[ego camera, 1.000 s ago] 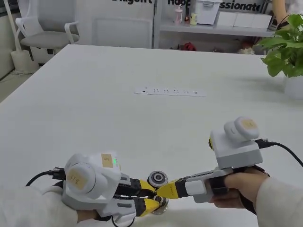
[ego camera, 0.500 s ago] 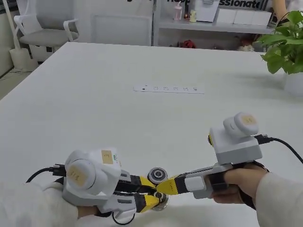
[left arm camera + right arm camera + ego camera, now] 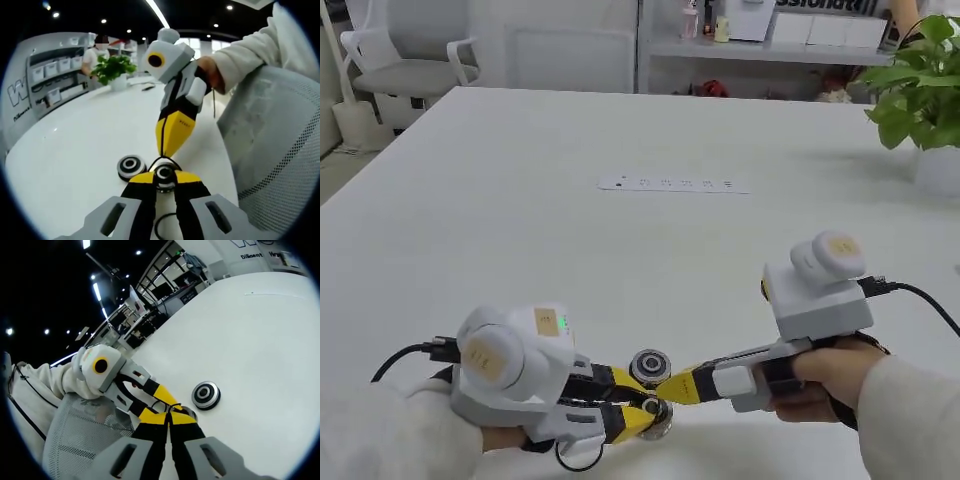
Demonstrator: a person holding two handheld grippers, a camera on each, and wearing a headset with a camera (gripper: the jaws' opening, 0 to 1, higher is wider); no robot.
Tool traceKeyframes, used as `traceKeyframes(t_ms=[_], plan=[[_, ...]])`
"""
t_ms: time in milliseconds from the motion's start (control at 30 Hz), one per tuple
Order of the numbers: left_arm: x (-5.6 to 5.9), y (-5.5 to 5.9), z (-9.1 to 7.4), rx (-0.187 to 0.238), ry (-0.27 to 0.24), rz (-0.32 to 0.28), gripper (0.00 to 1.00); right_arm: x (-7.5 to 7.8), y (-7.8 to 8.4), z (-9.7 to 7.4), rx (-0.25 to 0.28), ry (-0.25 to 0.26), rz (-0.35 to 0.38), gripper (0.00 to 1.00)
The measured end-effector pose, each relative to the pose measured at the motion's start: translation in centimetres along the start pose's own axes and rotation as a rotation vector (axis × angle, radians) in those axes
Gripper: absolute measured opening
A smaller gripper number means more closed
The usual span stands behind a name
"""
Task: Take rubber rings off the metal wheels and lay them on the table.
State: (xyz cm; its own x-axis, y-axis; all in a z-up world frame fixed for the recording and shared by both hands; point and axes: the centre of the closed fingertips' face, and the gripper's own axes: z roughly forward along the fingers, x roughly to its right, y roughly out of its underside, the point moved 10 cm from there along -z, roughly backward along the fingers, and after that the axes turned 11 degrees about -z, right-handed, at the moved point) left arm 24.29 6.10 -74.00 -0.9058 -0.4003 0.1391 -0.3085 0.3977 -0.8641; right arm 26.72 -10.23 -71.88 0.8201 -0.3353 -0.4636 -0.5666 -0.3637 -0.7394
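Two small round metal wheels are in play, both close to you at 6 o'clock on the white table point(image 3: 570, 250). Little changes over the last second. The head view drifts with your head, but your left gripper point(image 3: 640, 405), coming from 9 o'clock, stays clamped on the held wheel point(image 3: 661, 424). Your right gripper point(image 3: 668, 388), coming from 3 o'clock, stays nosed in against that wheel. The free wheel point(image 3: 650, 367) has not moved; it stands on the table at 12 o'clock of the held wheel, near but apart. For the task, my read is that the pull is midway and no ring is laid down yet.

Left gripper: jaws closed tight on the held wheel. Right gripper: jaws pressed almost together, and they look to pinch the thin black rubber ring point(image 3: 158, 161).

The left gripper view gives what the head view hides: the ring as a thin dark loop, lifted off the held wheel toward 12 o'clock, up to the right gripper's yellow tip. In the head view the yellow jaws cover that spot. The right gripper view adds how close its jaws are, tips together with no visible gap. It puts the free wheel at 2 o'clock of them and the left gripper at 10 o'clock; the ring is too thin to make out there. The free wheel looks to carry its dark band, so likely it's next.
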Motion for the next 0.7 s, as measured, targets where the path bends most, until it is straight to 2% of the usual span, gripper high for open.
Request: traceKeyframes(t_ms=[200, 367, 600, 700], plan=[[-0.1, -0.2, -0.5, -0.008, 0.002, 0.013, 0.12, 0.3, -0.1, -0.3, 0.016, 0.011, 0.024, 0.00], [-0.4, -0.4, -1.0, -0.011, -0.004, 0.007, 0.12, 0.3, 0.1, -0.2, 0.002, 0.016, 0.029, 0.00], [-0.4, -1.5, -2.2, 0.020, -0.014, 0.012, 0.17, 0.3, -0.1, -0.3, 0.021, 0.015, 0.036, 0.00], [-0.4, -2.2, -2.6, 0.049, -0.018, 0.007, 0.19, 0.3, -0.2, -0.4, 0.025, 0.016, 0.035, 0.00]])
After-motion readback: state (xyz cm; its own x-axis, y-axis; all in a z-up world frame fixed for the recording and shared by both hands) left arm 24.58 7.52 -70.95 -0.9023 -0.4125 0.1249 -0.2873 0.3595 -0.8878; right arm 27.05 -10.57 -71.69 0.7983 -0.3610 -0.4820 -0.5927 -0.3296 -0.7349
